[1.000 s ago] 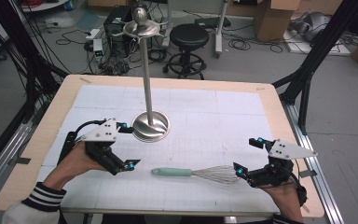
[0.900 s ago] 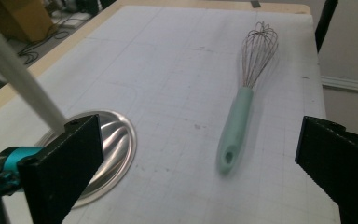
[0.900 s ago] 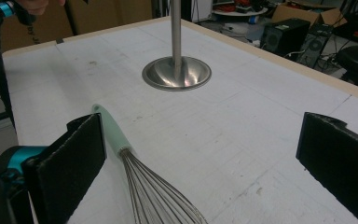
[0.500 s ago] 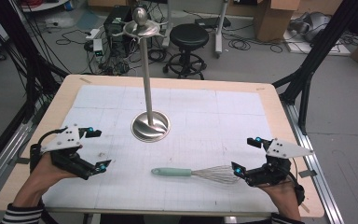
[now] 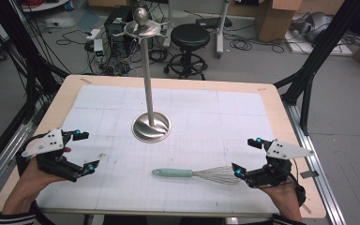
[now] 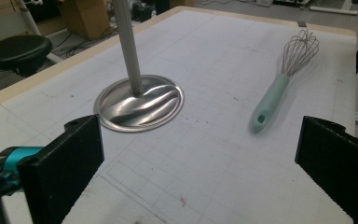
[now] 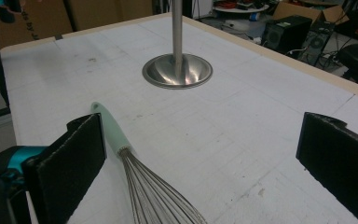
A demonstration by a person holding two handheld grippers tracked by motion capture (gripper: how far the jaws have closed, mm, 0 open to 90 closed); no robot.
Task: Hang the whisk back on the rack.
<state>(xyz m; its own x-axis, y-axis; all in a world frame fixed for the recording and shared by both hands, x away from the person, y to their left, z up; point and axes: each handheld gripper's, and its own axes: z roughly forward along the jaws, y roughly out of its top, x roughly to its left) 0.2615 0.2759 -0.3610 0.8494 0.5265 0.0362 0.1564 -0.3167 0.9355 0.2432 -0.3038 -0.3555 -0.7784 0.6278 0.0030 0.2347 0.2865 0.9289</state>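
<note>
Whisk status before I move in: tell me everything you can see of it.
The whisk lies flat on the white gridded mat, near the table's front edge, in front of the steel stand's round base and apart from it. Its mint-green handle, seemingly plastic with a hanging hole at its end, points toward the left tongs. Its thin metal wire loops point toward the right tongs, whose open near jaw sits close beside them; contact can't be judged. Nothing grips it. It looks intact and clean.

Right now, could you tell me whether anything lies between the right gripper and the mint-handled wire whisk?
Nothing visible does. The right gripper, jaws open, sits just beside the wire end of the mint-handled wire whisk, with bare white mat between them.
</note>
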